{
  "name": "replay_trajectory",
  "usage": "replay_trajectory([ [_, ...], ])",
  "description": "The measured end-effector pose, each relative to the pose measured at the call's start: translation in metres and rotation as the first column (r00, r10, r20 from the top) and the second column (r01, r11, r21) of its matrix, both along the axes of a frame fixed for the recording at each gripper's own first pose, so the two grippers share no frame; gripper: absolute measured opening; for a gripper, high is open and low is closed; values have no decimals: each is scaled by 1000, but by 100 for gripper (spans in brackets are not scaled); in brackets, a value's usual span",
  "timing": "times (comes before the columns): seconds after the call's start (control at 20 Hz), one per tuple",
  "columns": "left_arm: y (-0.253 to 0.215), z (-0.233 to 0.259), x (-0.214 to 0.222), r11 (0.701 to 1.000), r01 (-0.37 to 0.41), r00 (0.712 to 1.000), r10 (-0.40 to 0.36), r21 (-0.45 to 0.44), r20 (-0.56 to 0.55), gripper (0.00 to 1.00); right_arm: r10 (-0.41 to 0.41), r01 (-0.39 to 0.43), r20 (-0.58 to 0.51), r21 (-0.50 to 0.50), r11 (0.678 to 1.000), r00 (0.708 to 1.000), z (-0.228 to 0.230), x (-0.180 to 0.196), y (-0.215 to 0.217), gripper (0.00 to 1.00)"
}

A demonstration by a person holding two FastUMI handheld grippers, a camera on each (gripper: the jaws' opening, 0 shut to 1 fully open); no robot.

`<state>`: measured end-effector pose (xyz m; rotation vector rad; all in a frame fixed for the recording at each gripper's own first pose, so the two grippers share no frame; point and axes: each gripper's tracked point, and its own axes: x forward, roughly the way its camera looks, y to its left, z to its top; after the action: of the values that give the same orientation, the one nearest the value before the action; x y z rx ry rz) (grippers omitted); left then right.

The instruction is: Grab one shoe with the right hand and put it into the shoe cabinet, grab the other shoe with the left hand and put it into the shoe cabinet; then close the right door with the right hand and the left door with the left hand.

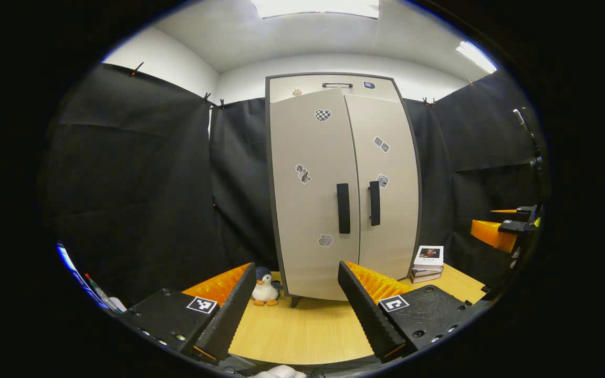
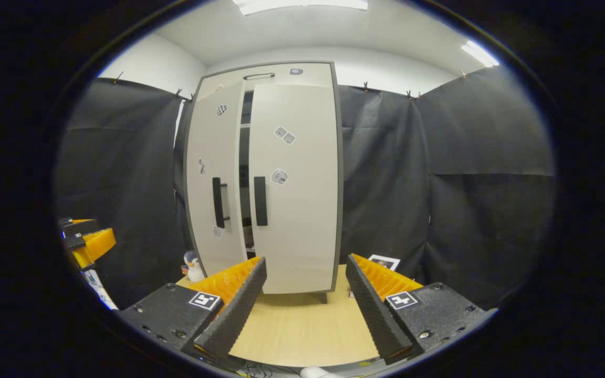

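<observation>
Pale grey, matt and flat-fronted, the tall two-door shoe cabinet (image 1: 342,184) stands upright on short dark legs at the far side of the light wood-grain desk (image 1: 302,331), framed by a thin dark edge. Each door carries a black vertical bar handle (image 1: 343,208) near the centre seam and a few small grey stickers. In the right gripper view the left door (image 2: 213,178) stands slightly ajar, with a dark gap between it and the right door (image 2: 294,184), which lies flush. In the left gripper view the two doors appear to meet along the seam. I cannot see the shoes; whether they sit inside I cannot tell.

My left gripper (image 1: 297,310) has its jaws spread wide, ridged inner faces apart, nothing between them but bare desk. My right gripper (image 2: 305,310) is likewise held wide and grips nothing. Both sit back from the cabinet, well apart from its doors, with open desk surface ahead of each.

A small plush penguin (image 1: 266,287), white-bellied with orange feet, stands on the desk just beside the cabinet's left lower corner. A short stack of books (image 1: 427,262) lies near the right lower corner. Neither blocks the door fronts. Black cloth drapes hang behind and on both sides of the cabinet.
</observation>
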<state>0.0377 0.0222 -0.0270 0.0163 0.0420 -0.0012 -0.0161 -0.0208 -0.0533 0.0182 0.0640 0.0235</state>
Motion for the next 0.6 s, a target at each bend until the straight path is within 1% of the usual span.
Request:
replay_trajectory([
  [0.6, -14, 20, 3, 999, 34, 998, -33, -3, 45, 96, -6, 6, 26, 14, 1000, 1000, 10, -11, -2, 99],
])
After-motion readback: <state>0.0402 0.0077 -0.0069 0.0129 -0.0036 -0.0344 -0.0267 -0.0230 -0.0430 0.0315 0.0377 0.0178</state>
